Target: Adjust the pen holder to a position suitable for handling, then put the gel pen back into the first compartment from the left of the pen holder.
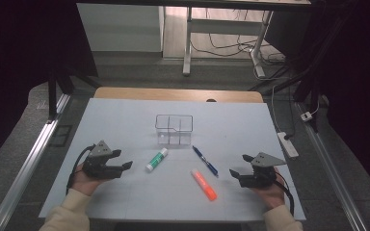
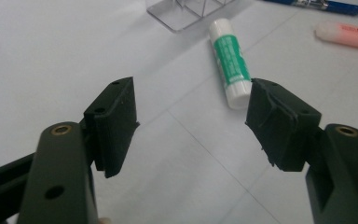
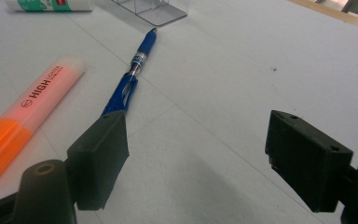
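The glue stick (image 1: 156, 160) lies flat on the white table (image 1: 125, 120), just ahead of the left gripper (image 1: 124, 160), whose jaws stand spread with nothing between them. Behind it stands a clear divided organiser (image 1: 174, 129), seemingly empty. To its right lie a blue pen (image 1: 205, 161) and an orange highlighter (image 1: 204, 184). The right gripper (image 1: 240, 165), jaws also spread and empty, rests near the pen.

Glue stick (image 3: 51, 4) (top edge) cut off
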`<state>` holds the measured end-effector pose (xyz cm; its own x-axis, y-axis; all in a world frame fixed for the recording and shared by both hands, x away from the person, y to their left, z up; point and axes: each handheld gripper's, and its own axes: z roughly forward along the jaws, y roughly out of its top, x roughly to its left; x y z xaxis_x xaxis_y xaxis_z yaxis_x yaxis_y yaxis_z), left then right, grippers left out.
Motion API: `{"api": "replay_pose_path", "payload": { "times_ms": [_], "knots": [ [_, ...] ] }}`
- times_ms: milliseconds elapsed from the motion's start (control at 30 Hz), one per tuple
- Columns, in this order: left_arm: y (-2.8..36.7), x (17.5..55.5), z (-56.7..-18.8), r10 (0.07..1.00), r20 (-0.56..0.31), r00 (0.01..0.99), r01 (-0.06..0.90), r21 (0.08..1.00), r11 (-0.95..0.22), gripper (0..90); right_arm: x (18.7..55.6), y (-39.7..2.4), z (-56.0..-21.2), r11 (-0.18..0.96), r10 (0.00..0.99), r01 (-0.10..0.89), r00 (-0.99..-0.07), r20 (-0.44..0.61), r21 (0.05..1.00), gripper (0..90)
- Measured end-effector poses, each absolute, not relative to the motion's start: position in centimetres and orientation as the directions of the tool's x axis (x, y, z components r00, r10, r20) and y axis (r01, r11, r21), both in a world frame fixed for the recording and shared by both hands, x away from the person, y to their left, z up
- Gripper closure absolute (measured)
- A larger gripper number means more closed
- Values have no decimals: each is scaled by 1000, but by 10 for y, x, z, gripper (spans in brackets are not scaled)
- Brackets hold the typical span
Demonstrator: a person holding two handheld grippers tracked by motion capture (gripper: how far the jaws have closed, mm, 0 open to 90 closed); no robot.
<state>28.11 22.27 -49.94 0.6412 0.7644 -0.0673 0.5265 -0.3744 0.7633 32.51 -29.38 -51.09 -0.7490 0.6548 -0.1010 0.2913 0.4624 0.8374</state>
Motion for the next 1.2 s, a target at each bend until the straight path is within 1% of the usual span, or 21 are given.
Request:
{"api": "replay_pose_path", "payload": {
  "times_ms": [333,700,900,1200],
  "knots": [
    [220,279,-503,761,-63,646,523,762,-381,305,323,-292,-509,475,654,290,-748,-113,831,227],
    [220,278,-502,762,-55,645,518,765,-383,298,325,-290,-509,464,665,316,-742,-89,828,234],
    [219,279,-503,757,-56,651,520,760,-391,298,325,-284,-506,453,683,319,-725,-93,832,250],
    [219,280,-503,752,-63,656,521,759,-390,298,332,-272,-498,443,692,348,-719,-69,826,266]
  ]
}}
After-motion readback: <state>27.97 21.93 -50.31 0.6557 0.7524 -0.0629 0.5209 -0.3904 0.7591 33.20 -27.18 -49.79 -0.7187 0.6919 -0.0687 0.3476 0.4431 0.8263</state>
